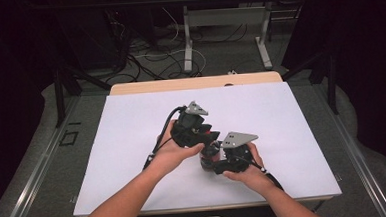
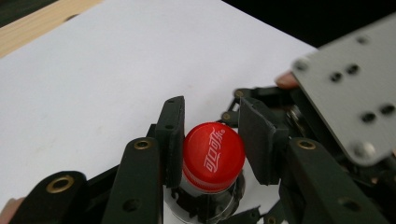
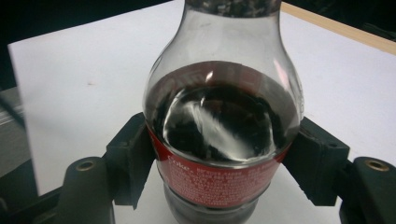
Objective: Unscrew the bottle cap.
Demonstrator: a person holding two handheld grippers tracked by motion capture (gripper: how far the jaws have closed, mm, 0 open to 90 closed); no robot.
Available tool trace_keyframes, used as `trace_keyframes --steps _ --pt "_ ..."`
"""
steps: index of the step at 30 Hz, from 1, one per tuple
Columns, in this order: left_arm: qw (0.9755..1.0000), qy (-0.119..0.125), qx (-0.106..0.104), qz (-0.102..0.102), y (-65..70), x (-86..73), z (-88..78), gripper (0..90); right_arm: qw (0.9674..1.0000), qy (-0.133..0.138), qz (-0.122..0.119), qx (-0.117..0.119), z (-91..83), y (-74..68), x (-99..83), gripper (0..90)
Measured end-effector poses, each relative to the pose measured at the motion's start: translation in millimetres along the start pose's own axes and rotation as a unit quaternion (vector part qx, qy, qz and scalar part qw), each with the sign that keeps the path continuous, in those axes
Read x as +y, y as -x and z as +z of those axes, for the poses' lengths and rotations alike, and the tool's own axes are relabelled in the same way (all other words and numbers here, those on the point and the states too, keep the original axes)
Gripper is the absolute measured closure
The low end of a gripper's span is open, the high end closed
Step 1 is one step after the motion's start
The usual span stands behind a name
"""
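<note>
A white sheet (image 1: 132,141) covers most of the table (image 1: 194,83), whose pale wooden edge shows along the far side. Beyond it, on the grey floor, lie tangled cables (image 1: 148,58) and the white legs of another table (image 1: 187,43). Dark frame bars stand at either side.

Near the middle of the sheet, toward the person's side, a cola bottle (image 3: 223,121) stands upright, with dark drink in it up to the shoulder and a red label around its body. Both grippers crowd around it, so in the high view only a glimpse of it shows between them.

The right gripper (image 3: 224,165) pinches the bottle's body at the label, one black pad pressed to each side. The right hand (image 1: 249,173) holds it from the near side, its grey plate on top.

The left gripper (image 2: 210,140) comes over the top, its jaws around the red cap (image 2: 214,156): one pad touches the cap's side, the other stands just beside it with a thin gap, so the jaws are slightly spread. The left hand (image 1: 176,152) grasps it.
</note>
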State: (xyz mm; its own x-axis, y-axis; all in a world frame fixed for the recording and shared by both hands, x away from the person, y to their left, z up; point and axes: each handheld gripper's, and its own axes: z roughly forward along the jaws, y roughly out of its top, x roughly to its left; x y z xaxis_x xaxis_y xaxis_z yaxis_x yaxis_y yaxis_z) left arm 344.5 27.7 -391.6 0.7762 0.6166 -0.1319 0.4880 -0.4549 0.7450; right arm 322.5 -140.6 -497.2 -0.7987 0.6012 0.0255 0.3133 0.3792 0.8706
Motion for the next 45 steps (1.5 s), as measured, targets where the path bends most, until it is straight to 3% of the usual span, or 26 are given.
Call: trace_keyframes --steps 2,3,6,8,10,14,16,18,20,21,22,25,28,33,37,39,42,43,45 --pt "0.9996 0.007 0.021 -0.015 4.3 -0.7 3.4 62.6 0.9999 -0.003 0.002 -0.012 1.0 0.0 -0.3 30.2" --pt "0.9995 0.004 0.029 -0.013 5.6 -0.5 4.1 62.6 0.9999 -0.004 0.005 -0.014 1.3 0.2 -0.5 30.2" --pt "0.9994 0.008 0.030 -0.014 7.0 -0.1 4.2 62.3 0.9999 0.000 0.004 -0.010 1.1 2.5 -1.9 30.1" --pt "0.9998 0.002 0.016 -0.009 5.0 1.1 1.6 61.7 1.0000 0.000 0.005 0.000 0.0 3.4 -1.2 30.1" --pt "0.9999 0.003 0.011 -0.003 2.0 3.2 -2.3 55.5 0.9999 0.009 0.011 0.007 -0.5 3.6 -1.0 30.1" --pt "0.9988 0.003 -0.044 0.020 -11.0 8.3 -14.2 50.4 0.9995 0.006 0.004 0.032 -2.4 5.1 -0.8 30.1" --pt "0.9958 0.000 -0.079 0.044 -18.3 9.7 -18.9 50.3 0.9990 0.008 0.000 0.043 -2.4 5.4 -0.4 30.1" --pt "0.9918 -0.022 -0.104 0.070 -24.0 10.7 -21.8 50.2 0.9987 0.009 0.001 0.050 -2.1 4.1 -0.4 30.1" --pt "0.9875 -0.026 -0.124 0.094 -27.4 10.6 -20.7 50.2 0.9983 0.007 -0.009 0.058 -1.6 3.9 -0.6 30.0" --pt "0.9865 -0.027 -0.128 0.098 -27.8 10.0 -20.1 50.3 0.9981 0.008 -0.008 0.061 -1.2 2.8 -0.7 30.0" --pt "0.9831 -0.041 -0.139 0.112 -29.5 10.5 -19.8 50.5 0.9977 0.006 -0.010 0.066 -1.1 2.8 -0.7 30.1" --pt "0.9787 -0.062 -0.142 0.135 -27.8 8.1 -14.3 51.6 0.9970 0.002 -0.016 0.076 -1.2 1.5 -0.5 30.1" --pt "0.9765 -0.077 -0.142 0.143 -25.7 6.3 -10.5 57.3 0.9968 0.006 -0.019 0.078 -0.5 0.1 -0.9 30.1" --pt "0.9780 -0.069 -0.137 0.142 -24.4 5.7 -10.1 61.1 0.9970 0.010 -0.015 0.076 -0.1 0.6 -1.9 30.1" --pt "0.9838 -0.064 -0.108 0.128 -21.0 5.6 -9.9 61.6 0.9979 0.009 -0.009 0.063 -0.6 1.2 -1.2 30.1" --pt "0.9897 -0.049 -0.086 0.104 -16.7 3.7 -7.8 61.7 0.9987 0.008 -0.007 0.050 -0.3 1.7 -1.2 30.1" --pt "0.9977 -0.036 -0.042 0.039 -7.9 1.6 -5.4 61.9 0.9995 0.004 -0.001 0.031 -0.2 2.5 -1.3 30.1" --pt "0.9989 -0.034 -0.026 0.020 -5.9 0.9 -4.9 61.9 0.9997 0.002 0.001 0.026 -0.1 2.8 -1.3 30.1" --pt "0.9996 -0.027 0.006 0.009 -0.2 -0.6 -3.2 61.9 0.9999 -0.001 0.005 0.014 0.6 2.7 -1.4 30.1"
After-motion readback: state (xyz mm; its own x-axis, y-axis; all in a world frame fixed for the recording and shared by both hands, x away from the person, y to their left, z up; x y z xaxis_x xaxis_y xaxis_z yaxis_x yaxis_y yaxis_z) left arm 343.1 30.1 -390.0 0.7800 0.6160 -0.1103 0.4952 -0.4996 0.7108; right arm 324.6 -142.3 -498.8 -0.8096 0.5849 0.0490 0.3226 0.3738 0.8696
